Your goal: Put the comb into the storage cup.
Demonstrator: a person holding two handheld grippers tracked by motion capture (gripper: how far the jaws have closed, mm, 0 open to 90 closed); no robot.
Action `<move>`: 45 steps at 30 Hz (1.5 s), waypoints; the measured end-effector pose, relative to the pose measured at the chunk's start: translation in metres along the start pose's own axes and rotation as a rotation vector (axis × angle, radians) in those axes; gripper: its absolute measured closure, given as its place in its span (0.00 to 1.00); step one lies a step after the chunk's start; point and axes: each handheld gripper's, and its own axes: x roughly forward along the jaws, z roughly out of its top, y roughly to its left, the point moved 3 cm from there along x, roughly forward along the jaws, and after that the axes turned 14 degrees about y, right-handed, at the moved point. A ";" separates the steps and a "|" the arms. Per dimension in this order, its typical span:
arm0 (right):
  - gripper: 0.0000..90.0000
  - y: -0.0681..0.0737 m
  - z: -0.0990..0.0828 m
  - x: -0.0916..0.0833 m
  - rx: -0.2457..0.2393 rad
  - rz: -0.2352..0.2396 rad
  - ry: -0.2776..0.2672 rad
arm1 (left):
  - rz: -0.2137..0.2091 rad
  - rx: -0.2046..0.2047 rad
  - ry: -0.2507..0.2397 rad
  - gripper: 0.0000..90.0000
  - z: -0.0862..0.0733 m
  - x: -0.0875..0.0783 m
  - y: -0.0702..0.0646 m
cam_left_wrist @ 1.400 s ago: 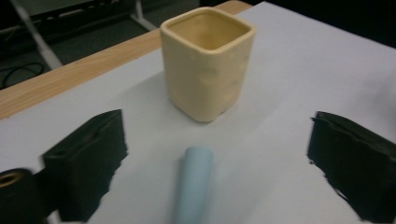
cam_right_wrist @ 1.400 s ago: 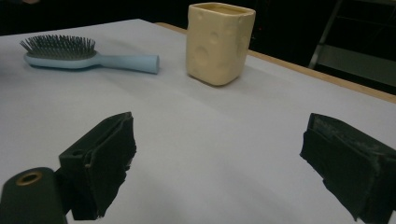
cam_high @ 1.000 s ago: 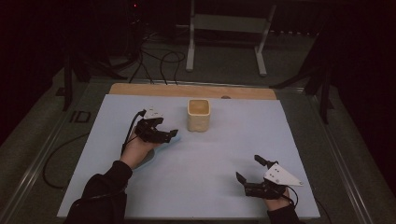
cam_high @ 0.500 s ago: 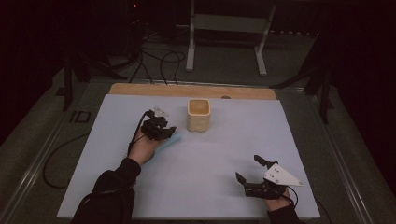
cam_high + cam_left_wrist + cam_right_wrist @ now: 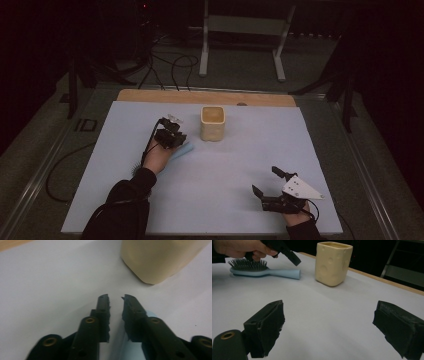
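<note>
On the light blue table cover (image 5: 225, 175), the left gripper (image 5: 172, 141) is low over the pale blue plastic hairbrush with dark bristles (image 5: 262, 270). In the left gripper view, its 2 black jaws stand almost together with only a thin gap, and they have just been closing. The pale blue handle of the brush lies directly under the jaws, at the bottom of that view. If the pads already press on the handle, I cannot tell from these pictures.

The hairbrush lies flat on the cover, on the left half of the table, with its bristles up. Its handle points toward the cream ceramic cup with round dimples (image 5: 213, 123). The end of the handle is near the cup but does not touch it. In the high view, the left hand (image 5: 159, 156) and the gripper cover most of the brush, and only a small piece of blue shows to the right of the gripper.

The cup stands upright at the far middle of the cover, just to the right of the left gripper. Nothing stands between the gripper and the brush.

The right gripper (image 5: 270, 189) rests at the near right side, well apart from the brush and the cup. Its jaws are wide apart and hold nothing.

A wooden strip (image 5: 150, 95) runs along the far edge of the cover.
</note>
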 end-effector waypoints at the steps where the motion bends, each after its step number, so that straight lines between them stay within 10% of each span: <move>1: 0.10 0.000 0.000 0.000 0.008 0.005 -0.002 | -0.006 -0.003 0.002 0.92 0.001 0.001 0.000; 24: 0.10 -0.001 0.001 -0.001 0.009 0.009 -0.010 | -0.051 -0.025 0.077 1.00 0.009 0.015 -0.017; 45: 0.10 0.001 0.002 -0.001 0.002 0.000 -0.002 | -0.118 0.083 0.130 1.00 -0.009 0.011 -0.058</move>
